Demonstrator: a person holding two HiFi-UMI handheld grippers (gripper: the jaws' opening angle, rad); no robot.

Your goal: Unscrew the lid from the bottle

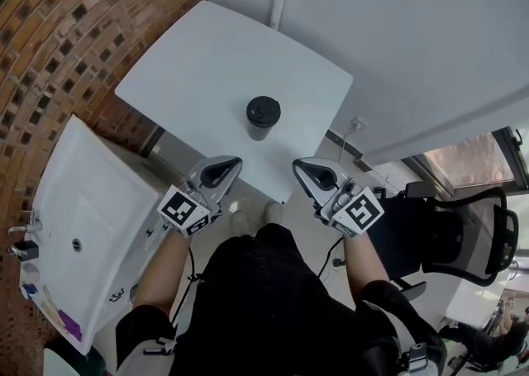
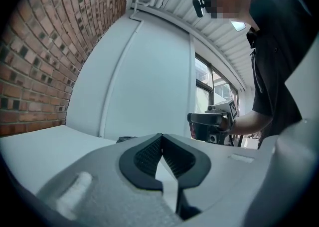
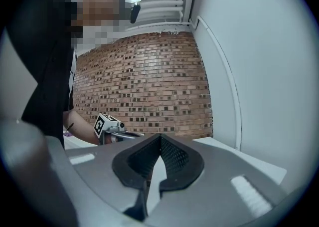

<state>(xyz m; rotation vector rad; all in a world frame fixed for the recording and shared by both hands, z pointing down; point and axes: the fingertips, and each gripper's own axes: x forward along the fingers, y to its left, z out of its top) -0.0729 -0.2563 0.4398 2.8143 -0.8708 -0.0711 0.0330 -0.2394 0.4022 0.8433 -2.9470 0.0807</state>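
- Ahead of both sets of jaws stands a white table (image 1: 207, 60), and the task's thing is the only item on it. No part of the unscrewing is judged done. Gripping the body, gripping the cap and turning it off all remain.
- Left gripper (image 1: 223, 170): the jaws are fully closed, with the ribbed pads meeting at the tip and nothing between them. It is held level at the near edge of the table and touches nothing.
- Right gripper (image 1: 315, 173): the same condition, jaws pressed together and empty. It is held level beside the near table corner, well apart from its partner.
- Bottle (image 1: 259, 130): upright on the table, beyond the fingertips of both grippers and roughly midway between their lines. It lies ahead and to the right of the left jaws, and ahead and to the left of the right jaws. It is clear of both, with bare tabletop between. Neither gripper view shows it squarely between its own pads. A dark sliver just above the left jaw housing may be its top, but this cannot be confirmed.
- Lid (image 1: 264, 109): black, round and seated on the bottle, with no visible gap or tilt. It is judged still fully screwed on and untouched. Both sets of jaws would have to open before either can take hold.
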